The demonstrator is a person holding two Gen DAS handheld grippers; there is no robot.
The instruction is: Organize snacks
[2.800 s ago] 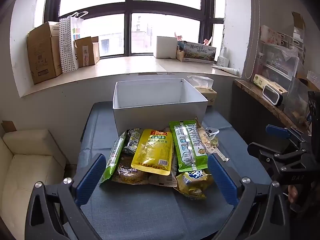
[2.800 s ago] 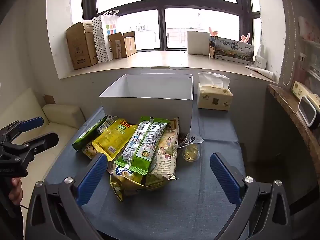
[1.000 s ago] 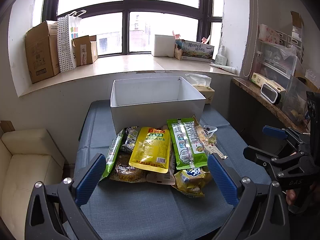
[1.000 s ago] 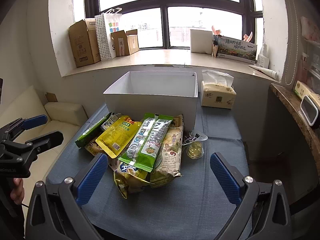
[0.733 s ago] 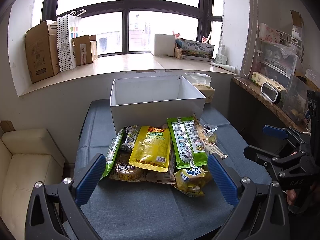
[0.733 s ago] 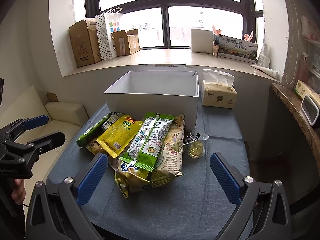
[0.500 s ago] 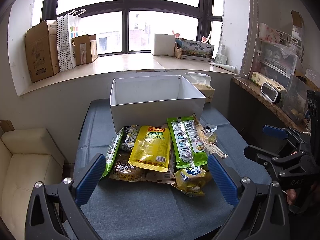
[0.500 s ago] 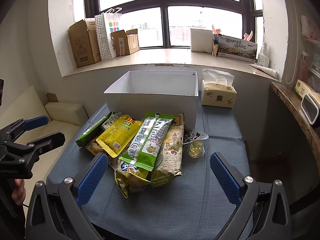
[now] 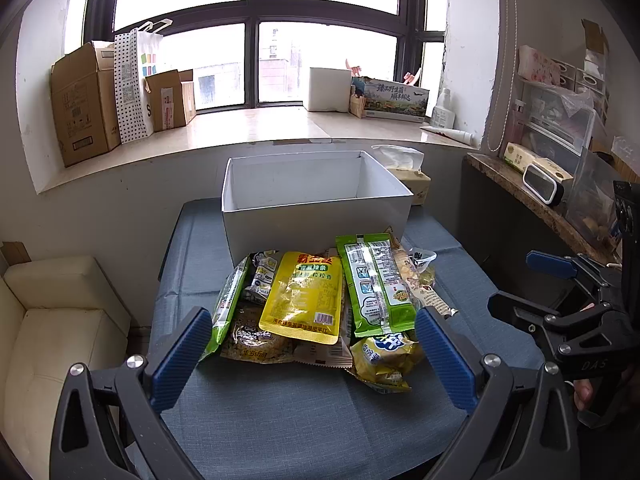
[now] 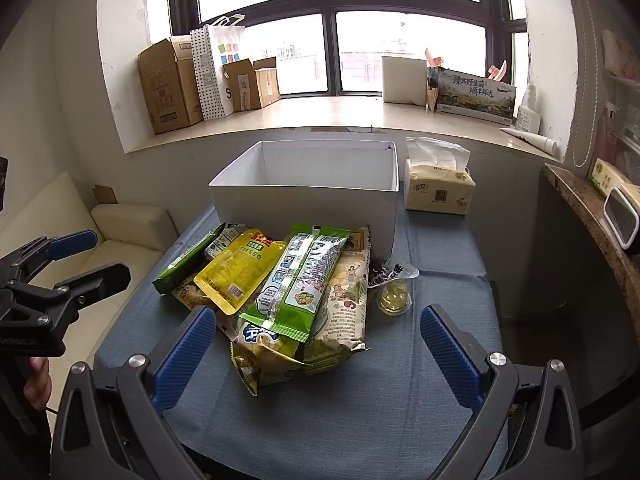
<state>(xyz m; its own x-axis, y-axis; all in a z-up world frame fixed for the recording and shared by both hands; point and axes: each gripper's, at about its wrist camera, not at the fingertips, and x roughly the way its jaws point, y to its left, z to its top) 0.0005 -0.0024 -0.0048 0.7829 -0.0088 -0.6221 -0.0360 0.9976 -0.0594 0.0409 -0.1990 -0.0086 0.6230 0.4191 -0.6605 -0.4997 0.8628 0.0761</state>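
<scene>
Chinese characters reading 臻品野生菌 顺丰鲜达 run across the printed carton [image 10: 476,96] on the windowsill, far ahead of the right hand-held gripper [image 10: 316,350]. The letters "DAS" mark that gripper's black frame. Snack packet print is too small to read.

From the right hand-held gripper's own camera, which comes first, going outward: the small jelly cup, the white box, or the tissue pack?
Seen from the right hand-held gripper:
1. Jelly cup, on the cloth just ahead, right of the snack pile.
2. White box, behind the pile, centre.
3. Tissue pack, far right, beside the box's back half.
</scene>
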